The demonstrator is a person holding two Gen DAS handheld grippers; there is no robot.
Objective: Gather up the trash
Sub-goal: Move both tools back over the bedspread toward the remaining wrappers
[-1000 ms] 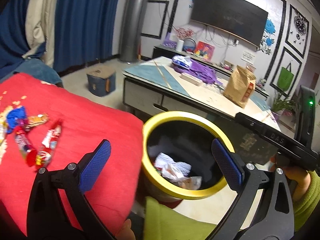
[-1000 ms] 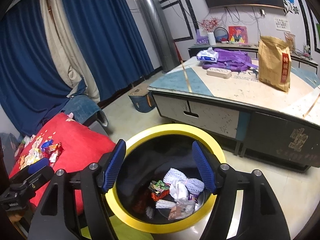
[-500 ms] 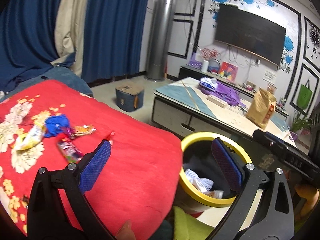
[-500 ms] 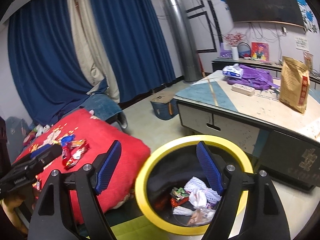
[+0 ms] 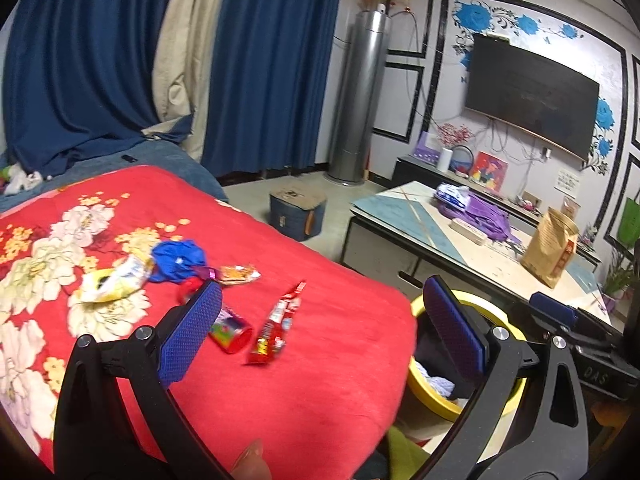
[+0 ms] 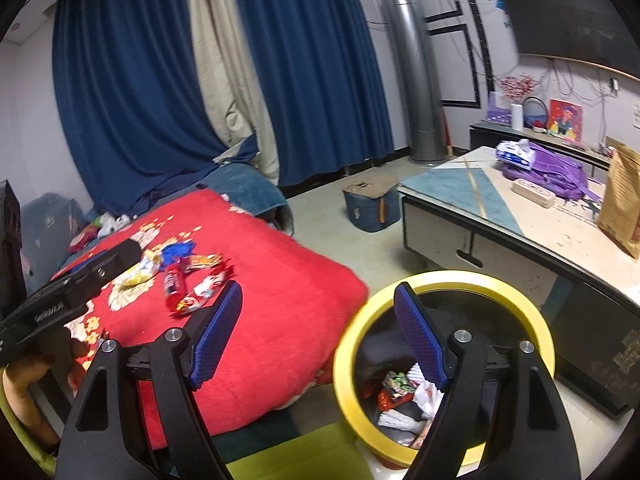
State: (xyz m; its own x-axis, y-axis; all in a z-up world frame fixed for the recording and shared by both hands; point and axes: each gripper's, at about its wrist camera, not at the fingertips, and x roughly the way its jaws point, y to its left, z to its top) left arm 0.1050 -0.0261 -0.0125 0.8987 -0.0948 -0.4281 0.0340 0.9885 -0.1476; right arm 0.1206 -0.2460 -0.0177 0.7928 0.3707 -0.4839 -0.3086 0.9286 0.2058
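Several wrappers lie on a red flowered blanket [image 5: 320,380]: a red wrapper [image 5: 276,326], a round red-ended packet [image 5: 232,330], an orange wrapper [image 5: 238,272], a blue crumpled piece [image 5: 178,260] and a yellow-white bag [image 5: 116,280]. They also show in the right wrist view [image 6: 188,276]. A black bin with a yellow rim [image 6: 536,320] stands beside the blanket and holds trash [image 6: 404,396]. My left gripper [image 5: 324,332] is open and empty above the blanket's edge. My right gripper [image 6: 320,336] is open and empty between blanket and bin.
A low coffee table [image 6: 500,216] stands behind the bin with a brown paper bag [image 5: 552,248], a purple backpack [image 6: 548,172] and a power strip. A blue box [image 5: 296,210] sits on the floor. Blue curtains [image 5: 100,60] hang behind.
Both grippers have swung left, away from the bin and toward the blanket. The wrappers now sit nearer the middle of both views. Both stay open.
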